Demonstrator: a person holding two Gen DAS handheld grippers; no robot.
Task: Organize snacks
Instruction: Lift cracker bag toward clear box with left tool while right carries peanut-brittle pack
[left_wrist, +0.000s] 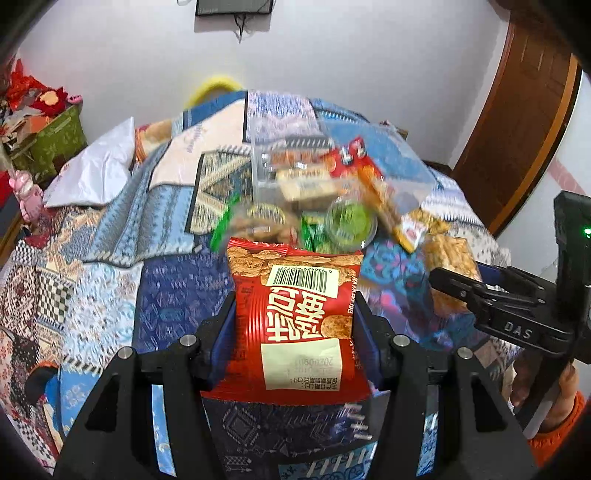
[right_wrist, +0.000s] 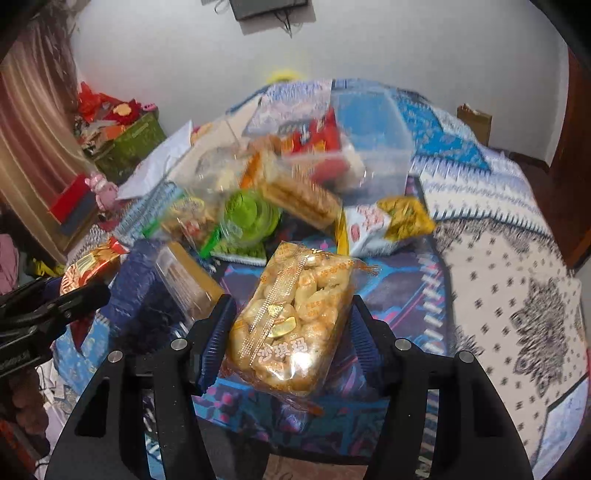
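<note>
Both tongs are loaded. Left tongs are clenched on a red snack packet, its barcode side up, the blue pads pressing its two long edges, and the packet hangs above the patterned bedspread near the bed's front edge. Right tongs are closing on a clear pack of golden puffed-rice cake with a gold ribbon down its middle; the left pad touches the wrapper, while contact on the other side is hard to judge. That pack also sits over the bed's front part.

Beyond them, toward the middle of the bed, lies a blurred heap of snacks: a green-lidded cup, a wrapped biscuit bar, and a white-and-yellow bag. A clear plastic box stands behind the heap, holding a red packet. A white pillow rests at the bed's left side, and a green box stands off the bed past it.
</note>
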